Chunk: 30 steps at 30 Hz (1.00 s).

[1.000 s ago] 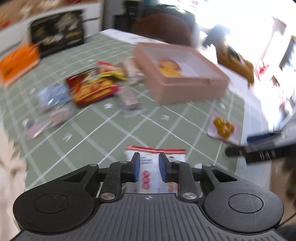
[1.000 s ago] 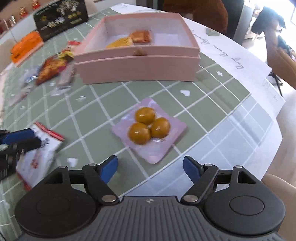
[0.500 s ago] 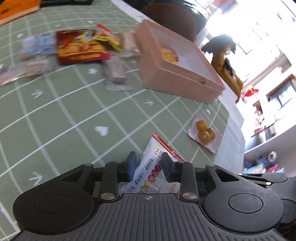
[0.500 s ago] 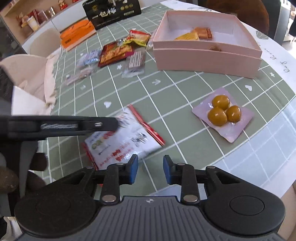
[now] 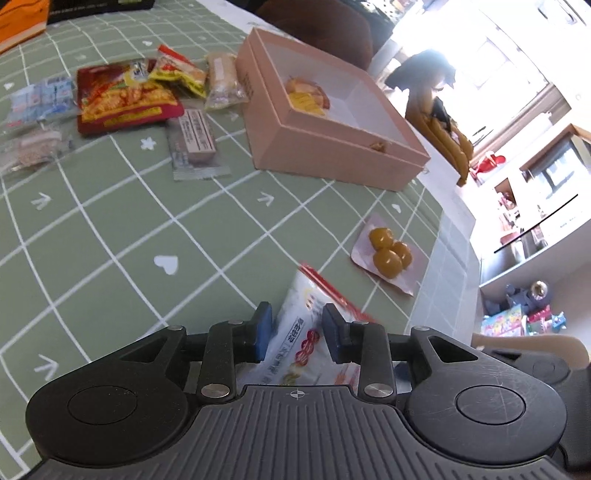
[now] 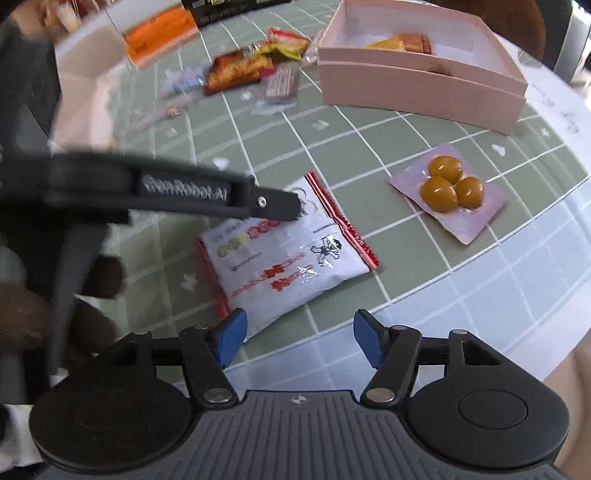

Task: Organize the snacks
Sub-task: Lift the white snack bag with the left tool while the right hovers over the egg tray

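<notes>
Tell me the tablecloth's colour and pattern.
The tablecloth is sage green with a white grid and small white hearts and arrows; clearest in the left wrist view.

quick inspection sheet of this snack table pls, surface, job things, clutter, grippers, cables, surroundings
surface: round table under a green grid cloth, pale rim near the right edge.
job's things: open pink box with a few snacks inside; white snack bag flat on the cloth; pink pack of three yellow sweets lying apart from both.
clutter: red snack packet, yellow packet, brown bar and small clear-wrapped packs in a loose group beside the box.
grippers: left gripper straddles one end of the white bag, pads not seen pressing; right gripper opening, nothing between its pads.
cables: nothing seen.
surroundings: orange box, dark printed box, chair, bright window, shelf with toys.
</notes>
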Each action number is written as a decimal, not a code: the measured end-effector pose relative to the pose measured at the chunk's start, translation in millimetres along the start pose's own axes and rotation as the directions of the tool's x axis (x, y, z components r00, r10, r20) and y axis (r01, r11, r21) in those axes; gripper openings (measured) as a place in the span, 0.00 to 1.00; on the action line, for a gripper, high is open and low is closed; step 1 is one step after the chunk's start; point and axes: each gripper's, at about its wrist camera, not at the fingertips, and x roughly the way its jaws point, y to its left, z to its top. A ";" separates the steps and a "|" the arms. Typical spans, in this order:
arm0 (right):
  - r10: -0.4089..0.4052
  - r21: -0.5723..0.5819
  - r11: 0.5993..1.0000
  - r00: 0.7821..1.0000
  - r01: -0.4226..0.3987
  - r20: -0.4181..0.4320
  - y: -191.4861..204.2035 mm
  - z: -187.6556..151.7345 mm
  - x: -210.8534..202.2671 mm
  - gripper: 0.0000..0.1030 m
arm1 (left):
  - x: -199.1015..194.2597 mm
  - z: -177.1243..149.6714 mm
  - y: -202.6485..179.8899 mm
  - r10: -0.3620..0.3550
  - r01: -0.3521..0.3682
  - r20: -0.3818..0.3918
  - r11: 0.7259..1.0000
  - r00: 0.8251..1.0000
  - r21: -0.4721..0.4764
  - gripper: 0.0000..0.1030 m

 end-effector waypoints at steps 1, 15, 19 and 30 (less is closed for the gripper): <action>-0.034 0.010 0.999 0.999 0.034 0.011 -3.6 0.6 -0.7 0.64 | -2.0 0.4 2.4 -0.001 0.001 0.001 1.000 1.000 -0.001 0.34; -0.103 0.117 0.988 0.993 0.096 0.051 -41.6 3.0 -5.3 0.56 | 3.1 -7.2 11.3 -0.114 0.109 -0.049 0.990 0.992 -0.089 0.39; -0.116 0.092 0.990 0.991 0.109 0.070 -46.9 3.9 -3.7 0.55 | 3.6 -6.4 6.0 -0.134 0.123 -0.076 0.984 0.988 -0.130 0.40; -0.085 0.130 0.989 0.988 0.068 0.125 -81.0 -5.6 -8.7 0.50 | 8.3 3.1 -22.0 -0.217 0.214 -0.019 0.971 0.976 -0.109 0.40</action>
